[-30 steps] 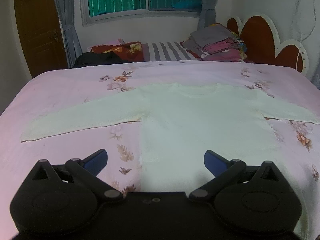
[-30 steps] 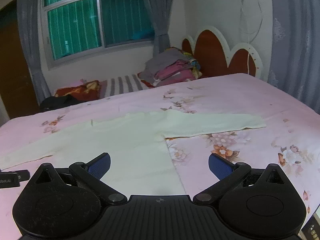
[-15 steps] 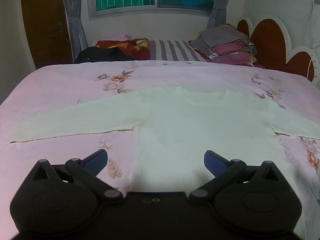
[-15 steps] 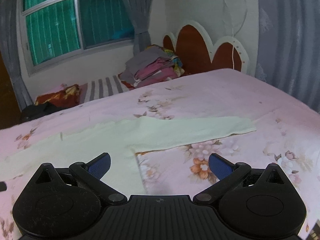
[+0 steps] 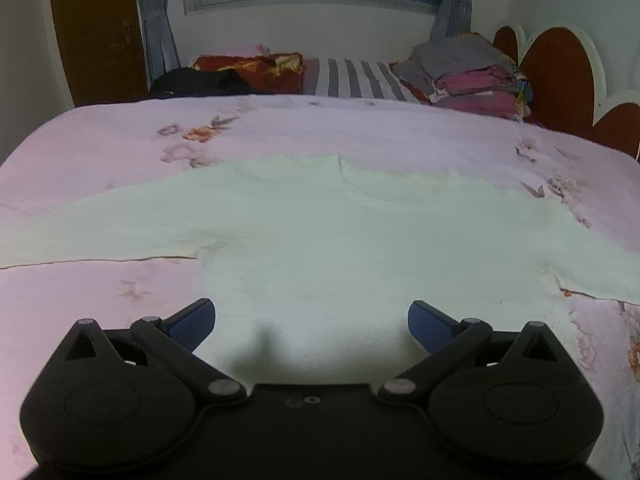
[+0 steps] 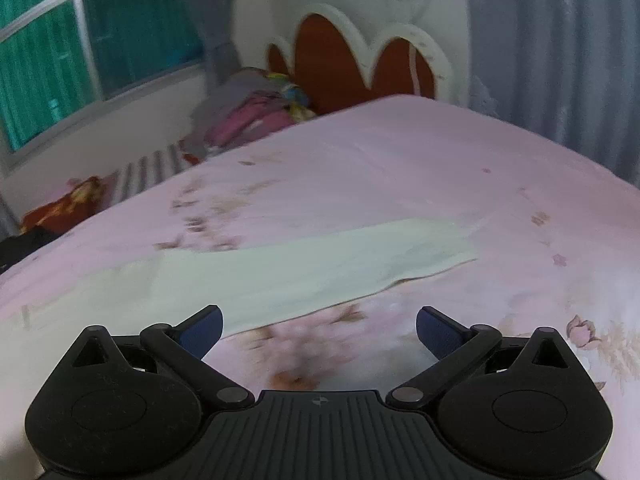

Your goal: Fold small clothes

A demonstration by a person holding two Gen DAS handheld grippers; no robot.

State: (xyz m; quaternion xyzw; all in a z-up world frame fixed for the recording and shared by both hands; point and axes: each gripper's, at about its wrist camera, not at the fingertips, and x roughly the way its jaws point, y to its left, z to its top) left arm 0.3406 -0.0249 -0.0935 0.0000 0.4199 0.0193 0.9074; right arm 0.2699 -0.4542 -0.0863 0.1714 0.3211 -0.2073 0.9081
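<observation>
A pale cream long-sleeved sweater (image 5: 320,240) lies flat on the pink floral bedspread (image 5: 100,140), neckline away from me, sleeves spread left and right. My left gripper (image 5: 310,320) is open and empty, low over the sweater's body near its lower part. In the right wrist view the sweater's right sleeve (image 6: 320,264) stretches across the bedspread (image 6: 440,168). My right gripper (image 6: 318,330) is open and empty, just in front of the sleeve's near edge, not touching it.
A stack of folded clothes (image 5: 468,76) sits at the far right by the red scalloped headboard (image 5: 560,72). A striped cloth (image 5: 352,80), a red patterned cloth (image 5: 252,68) and a dark garment (image 5: 196,82) lie along the far edge under the window.
Both grippers have moved forward and lower over the bed. The left one came over the sweater's body. The right one swung right toward the sleeve. Both jaws stayed open.
</observation>
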